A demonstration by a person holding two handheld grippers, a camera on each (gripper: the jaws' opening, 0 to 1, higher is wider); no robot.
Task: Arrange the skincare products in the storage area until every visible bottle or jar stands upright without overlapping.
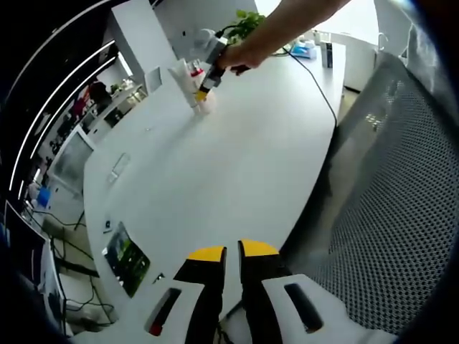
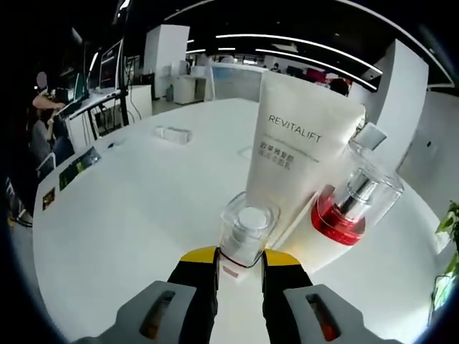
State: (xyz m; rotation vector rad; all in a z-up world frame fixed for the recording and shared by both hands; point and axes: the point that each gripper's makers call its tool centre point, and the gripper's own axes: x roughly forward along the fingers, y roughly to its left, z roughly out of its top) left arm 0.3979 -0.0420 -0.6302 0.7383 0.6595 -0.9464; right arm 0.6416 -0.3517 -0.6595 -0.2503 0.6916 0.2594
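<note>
The right gripper (image 2: 239, 266) is pressing in on a small clear bottle (image 2: 246, 233) with a white cap, its yellow-tipped jaws sitting to either side of the bottle's base at six o'clock in the right gripper view; whether they are already biting or just framing it I cannot tell. Just behind, at about one o'clock, a white REVITALIFT tube (image 2: 297, 158) is standing tall, and a red-bottomed glass bottle (image 2: 351, 204) is leaning against its right side at three o'clock, tilted rather than upright. All three are crowding together on the white table (image 2: 129, 215). In the left gripper view the same cluster (image 1: 195, 84) is sitting far off at eleven o'clock, with the person's hand (image 1: 240, 54) working over it, while the left gripper (image 1: 232, 252) is hanging back at six o'clock near the table's edge, jaws nearly together and carrying nothing. To my eye, the step is seating the small bottle apart from its neighbours. Doing that well seems to call for a low, square grip and a slow pull away from the tube, since a nudge could topple it and the leaning bottle.
</note>
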